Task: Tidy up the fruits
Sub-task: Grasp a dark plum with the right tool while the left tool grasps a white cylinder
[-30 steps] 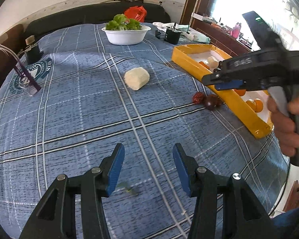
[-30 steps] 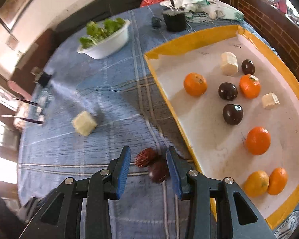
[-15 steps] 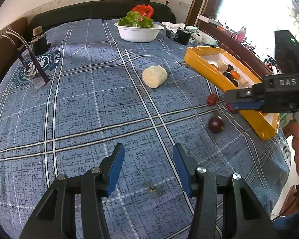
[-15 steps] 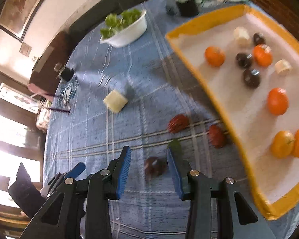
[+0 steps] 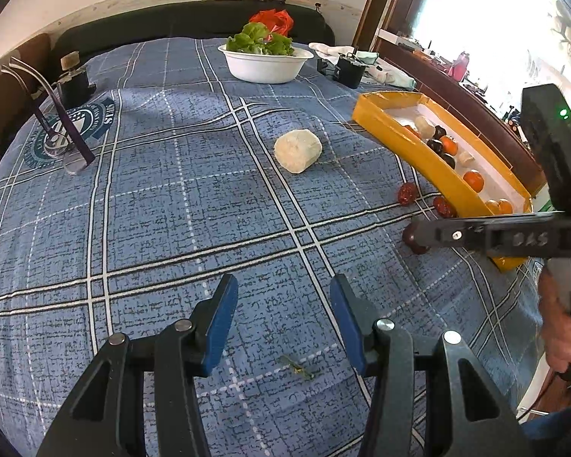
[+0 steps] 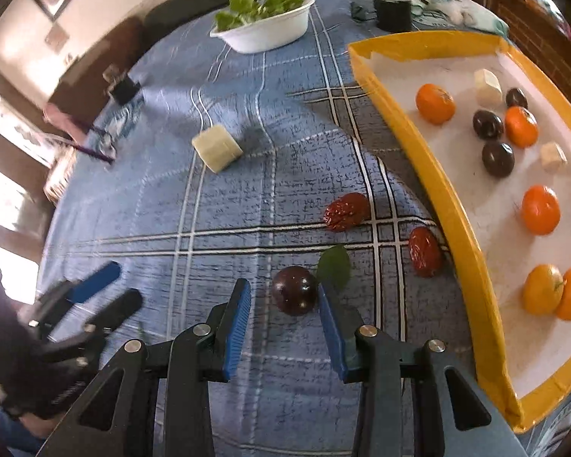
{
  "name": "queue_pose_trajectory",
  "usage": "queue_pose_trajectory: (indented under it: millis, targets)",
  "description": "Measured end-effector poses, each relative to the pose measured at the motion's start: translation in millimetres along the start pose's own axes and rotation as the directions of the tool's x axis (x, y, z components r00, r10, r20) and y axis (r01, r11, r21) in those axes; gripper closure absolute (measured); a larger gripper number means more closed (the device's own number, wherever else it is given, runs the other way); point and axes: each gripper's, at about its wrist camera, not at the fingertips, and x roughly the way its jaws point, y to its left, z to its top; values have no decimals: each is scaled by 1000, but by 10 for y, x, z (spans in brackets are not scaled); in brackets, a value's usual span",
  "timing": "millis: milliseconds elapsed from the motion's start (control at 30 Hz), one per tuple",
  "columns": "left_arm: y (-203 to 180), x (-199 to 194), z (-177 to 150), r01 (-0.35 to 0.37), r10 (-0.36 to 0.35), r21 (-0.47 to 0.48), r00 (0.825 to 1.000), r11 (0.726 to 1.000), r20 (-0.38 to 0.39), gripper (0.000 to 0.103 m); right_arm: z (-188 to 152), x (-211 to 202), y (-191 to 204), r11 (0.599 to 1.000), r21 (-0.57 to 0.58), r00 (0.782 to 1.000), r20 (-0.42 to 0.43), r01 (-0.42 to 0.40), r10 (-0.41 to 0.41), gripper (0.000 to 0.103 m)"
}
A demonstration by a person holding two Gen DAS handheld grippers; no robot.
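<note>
Blue plaid cloth covers the surface (image 5: 163, 198), where a yellow tray (image 6: 441, 175) holds oranges (image 6: 540, 209), dark plums and pale chunks. The right tool (image 6: 283, 318), jaws apart and just now narrowing, straddles a dark plum (image 6: 295, 295) on the cloth without clamping it, two red dates (image 6: 346, 211) lying near the tray. The left tool (image 5: 283, 321) hangs open and empty.

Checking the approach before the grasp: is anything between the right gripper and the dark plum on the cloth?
Nothing visible. The dark plum lies just beyond the right gripper, whose open fingers reach either side of it. A green leaf lies behind it, out of the way.
</note>
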Motion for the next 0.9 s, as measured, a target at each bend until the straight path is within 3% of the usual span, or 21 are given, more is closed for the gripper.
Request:
queue_pose_trajectory:
  millis: [67,200,367,567,767,900]
  targets:
    - [16,-15,-8,-2,2,-2,1000,1000,-1,54,4,59,4,1000,-12,1000,-5,14,-14,64]
    - [39,-19,40,-5,5,-2,1000,1000,-2,54,-6,74,22,999,-26,1000,-3,25,-25,77]
    - [13,40,310,9,-9,9,1000,1000,3,53,-59,-59,-32,1000,4,1000,19,-13,13,77]
    - [-128,310,765,36,-35,84,999,996,-14,42,-186,-297,-93,999,20,998,53,-35,34,77]
    - [-212,717,1132,-20,27,164,999,986,-45,40,-324,-535,-221,998,44,996,86,-39,35,77]
    - [-236,1002,1221,-20,40,207,995,978,-92,40,-396,-639,-302,997,63,995,99,-35,28,77]
